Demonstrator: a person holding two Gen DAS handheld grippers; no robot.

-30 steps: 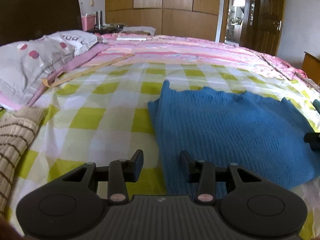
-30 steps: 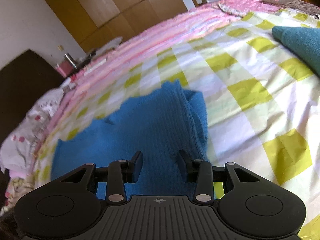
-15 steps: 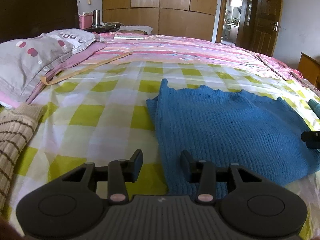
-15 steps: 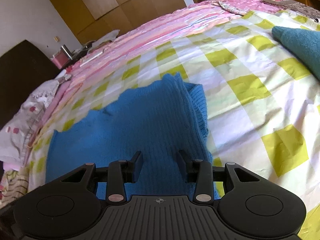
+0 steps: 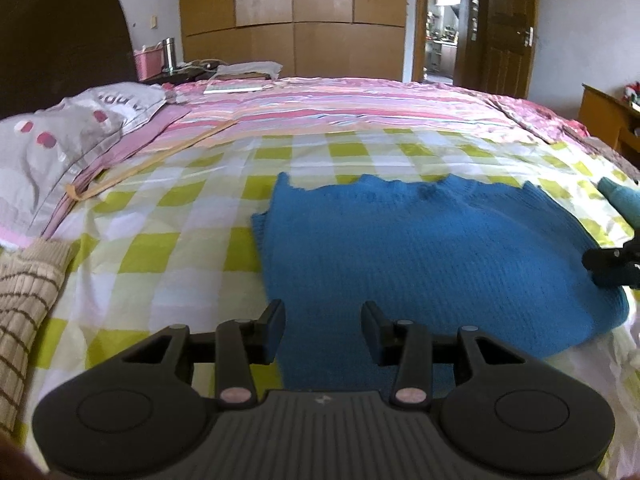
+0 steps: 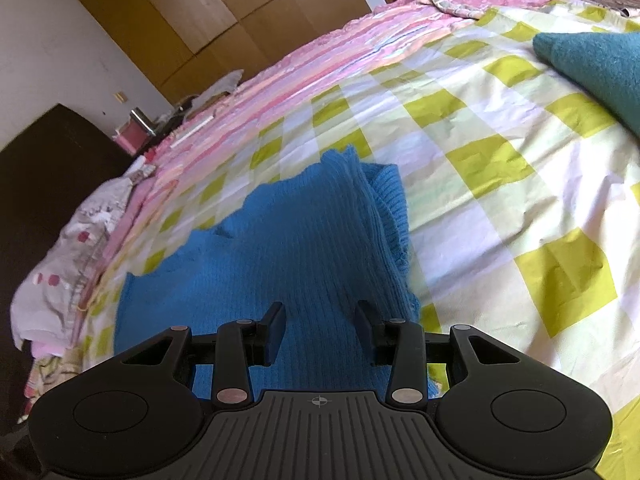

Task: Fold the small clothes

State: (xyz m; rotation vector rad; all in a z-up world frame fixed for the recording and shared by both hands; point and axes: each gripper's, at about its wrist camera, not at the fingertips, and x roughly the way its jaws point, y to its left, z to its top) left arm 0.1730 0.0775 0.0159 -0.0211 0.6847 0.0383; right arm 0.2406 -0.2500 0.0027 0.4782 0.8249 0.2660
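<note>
We've got both grippers, left (image 5: 323,332) & right (image 6: 320,330), jaws wide, empty, over the blue knit (image 5: 420,248): soft, floppy, prob stretchy; we'd pinch near-edge corners.

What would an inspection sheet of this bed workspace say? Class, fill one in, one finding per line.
Surface: green-and-white checked bedsheet, slightly wrinkled.
Job's things: bright blue knitted sweater lying flat, side parts folded in.
Clutter: teal knitted garment at right; beige brown-striped knit at left; grey pillow with pink spots.
Grippers: left gripper and right gripper both open, empty, at the sweater's near edge.
Cables: nothing seen.
Surroundings: wooden wardrobe, open doorway.
</note>
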